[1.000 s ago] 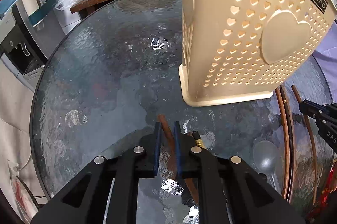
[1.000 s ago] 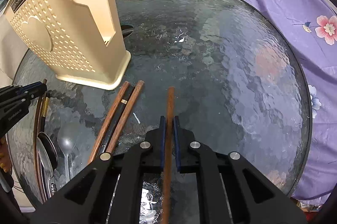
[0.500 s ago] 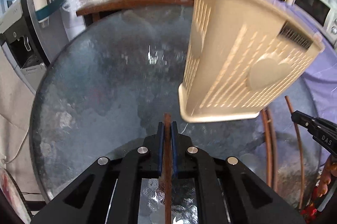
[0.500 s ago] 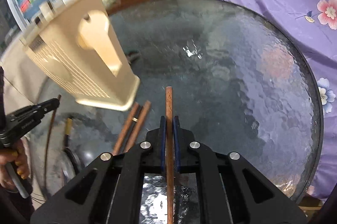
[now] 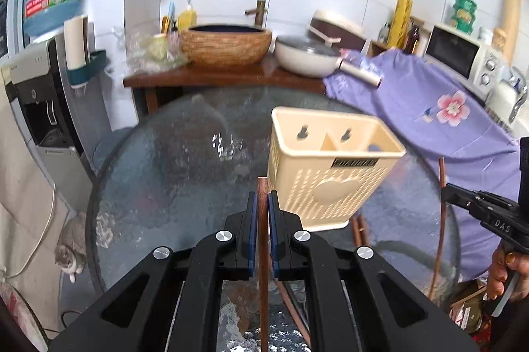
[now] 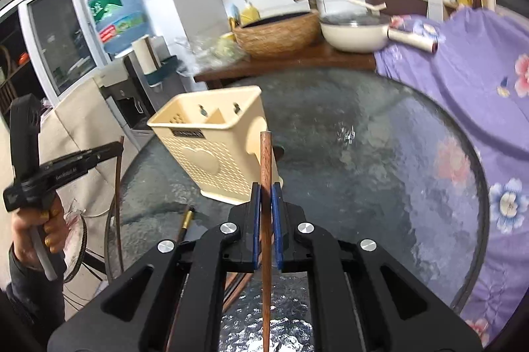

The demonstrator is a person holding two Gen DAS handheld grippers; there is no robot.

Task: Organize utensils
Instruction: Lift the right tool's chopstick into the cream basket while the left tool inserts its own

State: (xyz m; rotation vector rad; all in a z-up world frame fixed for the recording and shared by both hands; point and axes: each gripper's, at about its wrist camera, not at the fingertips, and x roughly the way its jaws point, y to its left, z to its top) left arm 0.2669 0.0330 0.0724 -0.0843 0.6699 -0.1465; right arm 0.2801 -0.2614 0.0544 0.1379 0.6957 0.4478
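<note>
Left gripper (image 5: 261,206) clamped tight on one wooden chopstick (image 5: 263,253), stick running up between the blue pads, tip poking just past them. Right gripper (image 6: 266,196) same deal, pinched closed on a second chopstick (image 6: 266,186), longer stub showing above the pads. Both sticks held off the glass table (image 6: 380,160), roughly upright in each view.

Cream utensil holder (image 5: 330,173) stands on the table ahead, between the two grippers: to the right of the left one, to the left of the right one. Top is open, a divider splits it into two compartments, both look empty from here. More chopsticks (image 6: 185,223) lie on the glass near the holder's base, not yet collected.

Step in hand, my read: carry each stick over and drop it into the holder. To do it well: bring one gripper at a time so they don't collide over the opening, get the lower end over the rim, not against the perforated front wall, keep the stick near vertical, pick the same compartment for both, loosen only once the end is well inside. Holder looks light, a sideways knock could tip it.
</note>
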